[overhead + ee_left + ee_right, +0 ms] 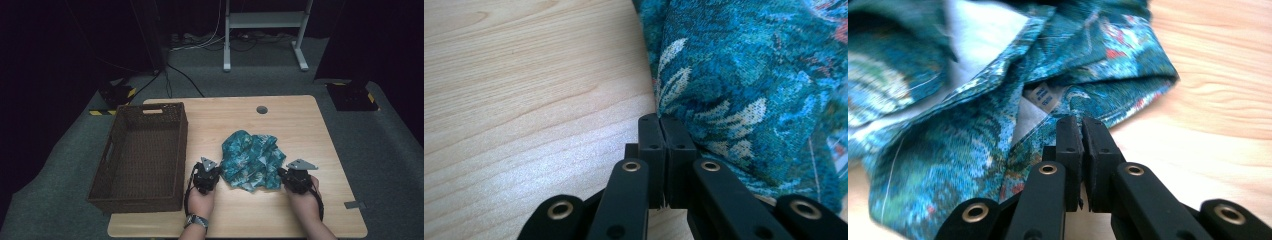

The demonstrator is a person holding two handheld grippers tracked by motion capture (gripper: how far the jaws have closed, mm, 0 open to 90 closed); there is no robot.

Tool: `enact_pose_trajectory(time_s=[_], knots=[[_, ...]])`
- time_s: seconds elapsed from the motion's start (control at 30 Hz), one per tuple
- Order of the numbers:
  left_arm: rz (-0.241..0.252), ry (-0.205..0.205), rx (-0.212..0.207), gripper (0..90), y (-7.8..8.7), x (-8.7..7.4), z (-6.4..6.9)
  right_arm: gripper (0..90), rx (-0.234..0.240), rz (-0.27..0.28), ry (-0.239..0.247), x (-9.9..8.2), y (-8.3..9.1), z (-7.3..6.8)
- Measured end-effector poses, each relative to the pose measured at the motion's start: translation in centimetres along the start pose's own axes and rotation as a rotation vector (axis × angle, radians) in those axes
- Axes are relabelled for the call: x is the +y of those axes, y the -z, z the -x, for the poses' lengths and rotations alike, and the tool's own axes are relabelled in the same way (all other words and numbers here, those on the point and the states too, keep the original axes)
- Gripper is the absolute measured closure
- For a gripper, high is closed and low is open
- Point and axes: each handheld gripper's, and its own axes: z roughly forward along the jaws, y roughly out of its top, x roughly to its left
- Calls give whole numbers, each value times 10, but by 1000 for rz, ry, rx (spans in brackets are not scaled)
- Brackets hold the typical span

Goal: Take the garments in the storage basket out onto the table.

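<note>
A crumpled teal cloth with a leaf print (250, 160) lies on the wooden table (300, 125), right of centre. My left gripper (218, 173) is at the cloth's left edge. In the left gripper view its jaws (659, 120) are pressed together, with the edge of the cloth (749, 75) caught at their tips. My right gripper (280, 175) is at the cloth's lower right corner. Its jaws (1082, 122) are shut on a fold of the cloth (948, 140), just below a small white label (1043, 96). A hand holds each gripper near the table's front edge.
A dark brown wicker basket (140, 202) with nothing in it stands on the left part of the table, close to my left gripper. A round cable hole (261, 109) sits near the table's far edge. Bare wood lies right of the cloth and in front of it.
</note>
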Motion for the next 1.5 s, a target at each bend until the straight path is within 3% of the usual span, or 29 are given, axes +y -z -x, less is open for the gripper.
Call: enact_pose_trajectory(time_s=[0.2,0.33,0.47,0.63,0.9,1.03,1.13,1.33,1.5], knots=[[0,4,-2,883,0,0,-1,861,-53,-8,-16,4,-3,33],[1,5,-3,883,0,0,-1,857,-89,-10,-52,5,-4,54],[2,6,-4,883,0,0,-1,817,-101,-14,-61,6,-4,63],[1,14,-12,883,0,0,-2,700,-111,12,-54,7,9,58],[2,22,-17,883,0,0,-3,619,-46,44,-51,-12,39,29],[2,21,-16,882,0,0,-3,584,-17,28,-40,-21,43,11],[3,23,-18,882,0,0,-3,562,-27,8,-12,-21,39,4],[3,28,-23,882,0,0,-4,620,-66,-24,20,-17,24,7],[3,28,-23,882,0,0,-4,645,-95,-24,21,-11,16,22]])
